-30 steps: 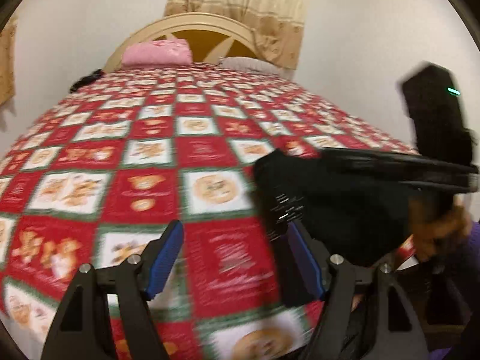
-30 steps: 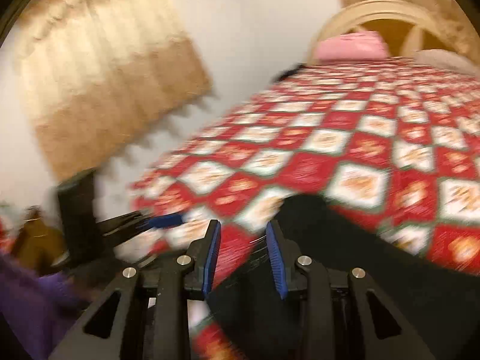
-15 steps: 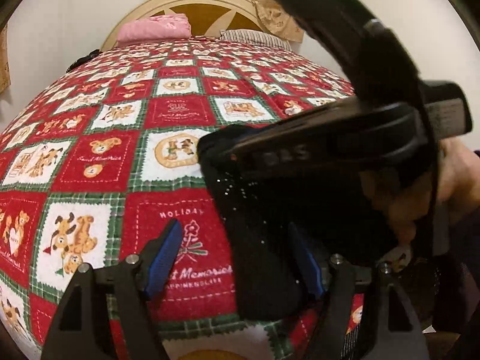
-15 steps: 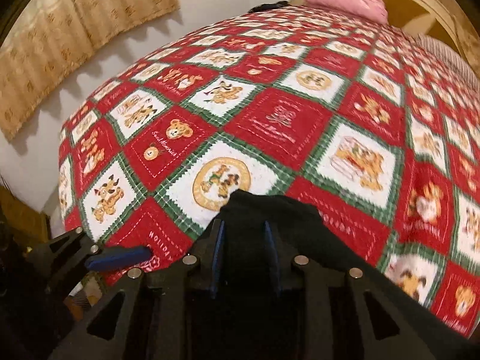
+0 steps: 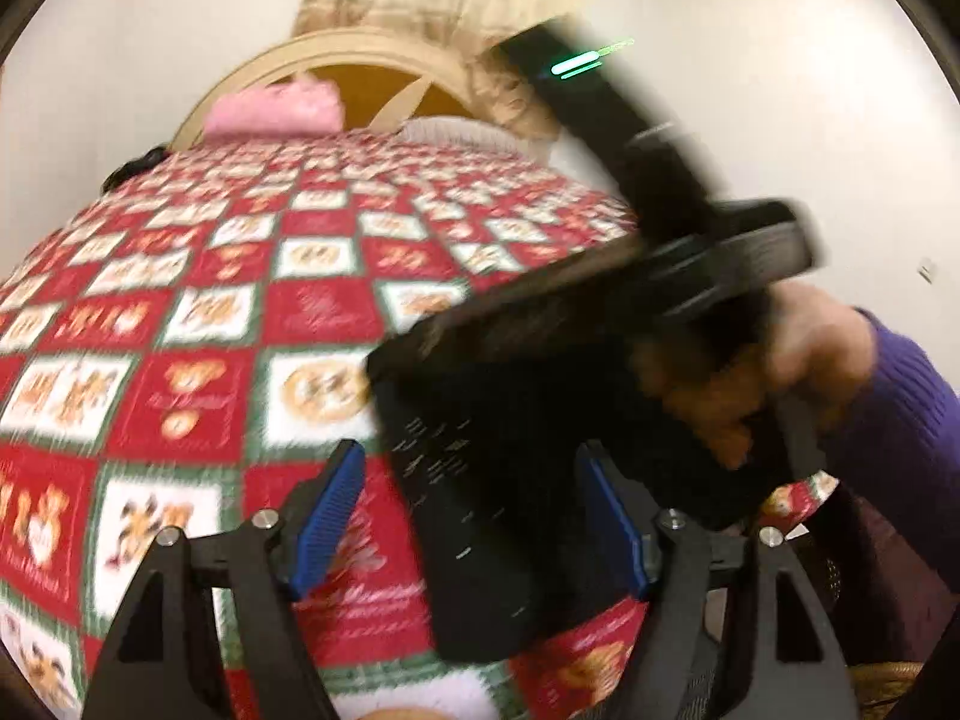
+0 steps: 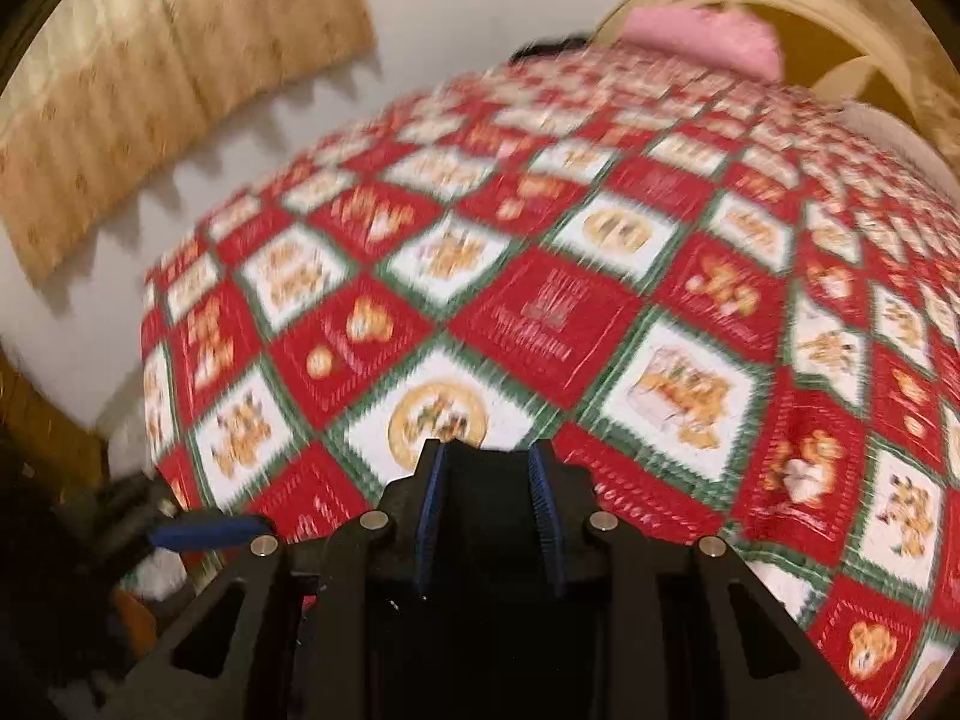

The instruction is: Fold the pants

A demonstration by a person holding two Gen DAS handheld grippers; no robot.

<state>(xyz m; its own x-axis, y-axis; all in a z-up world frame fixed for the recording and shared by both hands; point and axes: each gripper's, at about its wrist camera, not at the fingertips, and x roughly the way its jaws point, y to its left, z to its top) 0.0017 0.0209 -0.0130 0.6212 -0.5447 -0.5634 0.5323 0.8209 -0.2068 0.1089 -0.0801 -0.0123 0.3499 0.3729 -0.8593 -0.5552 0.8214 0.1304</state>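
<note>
Warm, kinda dim indoor light in both views, with heavy fisheye bending and black corners at the edges. Motion blur is everywhere: the quilt (image 6: 540, 312) pattern smears, and the right gripper (image 5: 540, 324) streaks across the left view. The curtain (image 6: 180, 78) throws a soft scalloped shadow on the wall.

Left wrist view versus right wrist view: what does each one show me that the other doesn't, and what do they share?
Only the left wrist view shows the right gripper's body from outside, the hand in a purple sleeve holding it, and black pants hanging between the open left gripper fingers. Only the right wrist view shows the right gripper closed on the black cloth, and the beige curtain on the side wall. Both show the red patchwork quilt, pink pillow and arched headboard.
</note>
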